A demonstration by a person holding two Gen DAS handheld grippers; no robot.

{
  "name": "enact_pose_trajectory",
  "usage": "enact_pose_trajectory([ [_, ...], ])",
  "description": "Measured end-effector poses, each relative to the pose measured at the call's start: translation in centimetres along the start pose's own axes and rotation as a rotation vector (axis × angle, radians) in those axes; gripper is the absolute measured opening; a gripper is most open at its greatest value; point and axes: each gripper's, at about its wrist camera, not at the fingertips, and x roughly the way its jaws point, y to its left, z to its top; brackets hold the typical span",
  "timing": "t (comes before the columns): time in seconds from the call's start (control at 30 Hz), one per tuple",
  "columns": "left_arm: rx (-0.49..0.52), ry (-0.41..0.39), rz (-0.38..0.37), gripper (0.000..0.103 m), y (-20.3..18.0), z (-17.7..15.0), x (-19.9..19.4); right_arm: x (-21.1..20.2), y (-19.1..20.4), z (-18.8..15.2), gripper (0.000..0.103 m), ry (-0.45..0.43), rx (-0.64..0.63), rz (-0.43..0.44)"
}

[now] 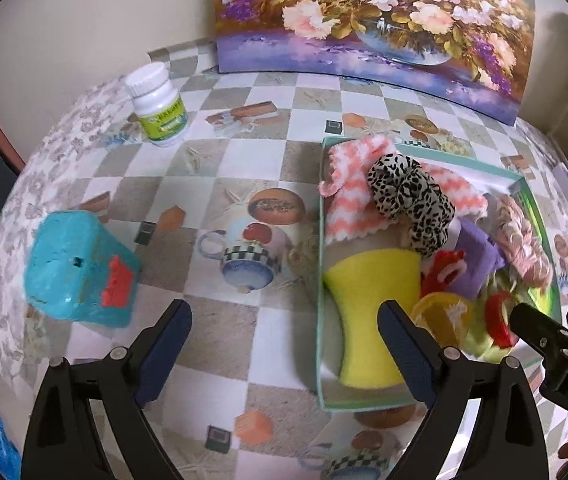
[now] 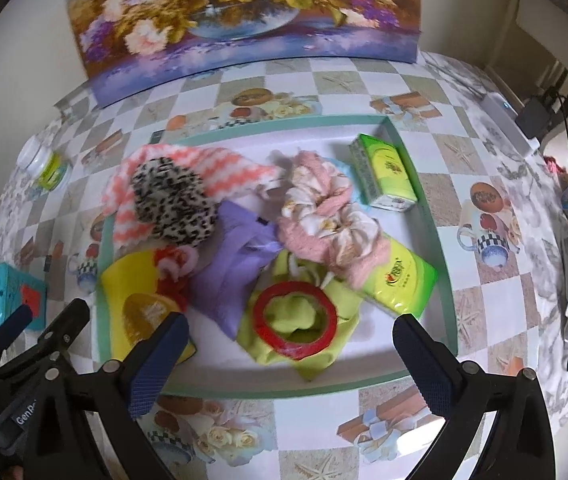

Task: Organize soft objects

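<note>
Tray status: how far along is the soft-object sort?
Mostly done, it seems. The tray already holds the yellow sponge, leopard scrunchie, zigzag cloth, purple cloth, pink cloth, red ring and tissue packs. Nothing is in hand: left gripper and right gripper are both open and empty. Outside sit only the teal block and white bottle, likely not soft.

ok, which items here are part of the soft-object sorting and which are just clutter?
Job items, all in the tray:
- yellow sponge
- leopard scrunchie
- pink zigzag cloth
- purple cloth
- pink floral scrunchie
- green cloth

Lying about:
- white pill bottle
- teal box
- flower painting
</note>
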Motion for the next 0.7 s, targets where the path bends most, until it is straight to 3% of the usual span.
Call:
enact_pose_trajectory([
  [0.43, -0.05, -0.043, 0.084, 0.094, 3.8, -3.1, -3.3, -2.5, 2.4, -2.9, 0.103, -0.061, -0.071, -0.028],
  [0.7, -0.073, -0.046, 0.081, 0.094, 5.0, -4.2, -4.2, -3.5, 3.3, -5.0, 0.103, -0.082, -0.101, -0.029],
])
